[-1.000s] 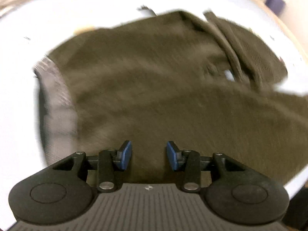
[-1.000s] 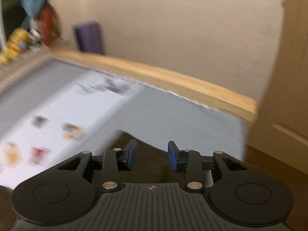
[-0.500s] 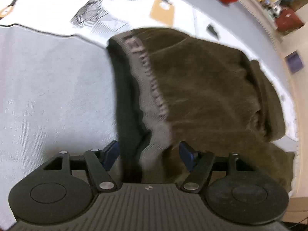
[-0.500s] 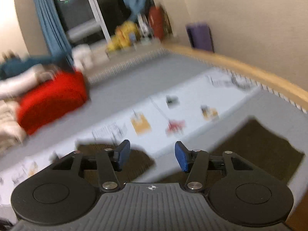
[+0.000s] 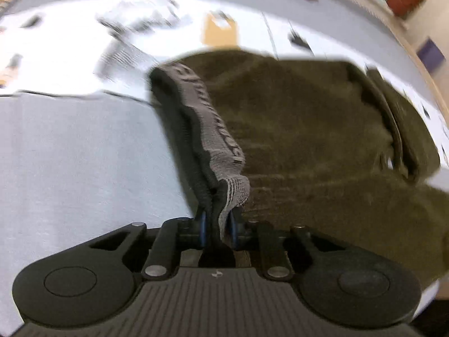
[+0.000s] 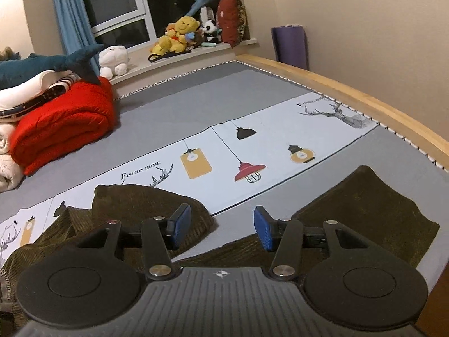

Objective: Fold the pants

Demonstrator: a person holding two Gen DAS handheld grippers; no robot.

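Olive-brown corduroy pants [image 5: 308,129] spread across a grey bed sheet [image 5: 78,154], partly over its white printed band [image 6: 252,146] of lamps and deer heads. Left claw [image 5: 216,226] clenched on the grey elastic waistband [image 5: 216,129], jaws having just closed, blue pads [image 5: 202,226] pinching a bunched fold of band and dark lining between them. Waistband lifted at the pinch, running away from the claw as a raised ridge toward the printed band; rest of the garment lying flat to the right of it, a folded seam or pocket edge [image 5: 393,129] near the far right. Left view blurred toward the edges. Right claw [image 6: 222,229] released, jaws standing apart with nothing between them, blue pads [image 6: 181,224] hovering above bare sheet in the gap between two parts of the pants [image 6: 146,202]: a rumpled mass at lower left and a flatter leg end [image 6: 364,205] at right, near the wooden bed frame [image 6: 350,90]. Well apart at the far left, a rolled red blanket [image 6: 61,129] with white bedding and a blue plush shark [image 6: 50,64] stacked on it. Plush toys [image 6: 179,36] on the windowsill beneath blue curtains [image 6: 70,19], a purple rolled mat [image 6: 289,46] against the wall.
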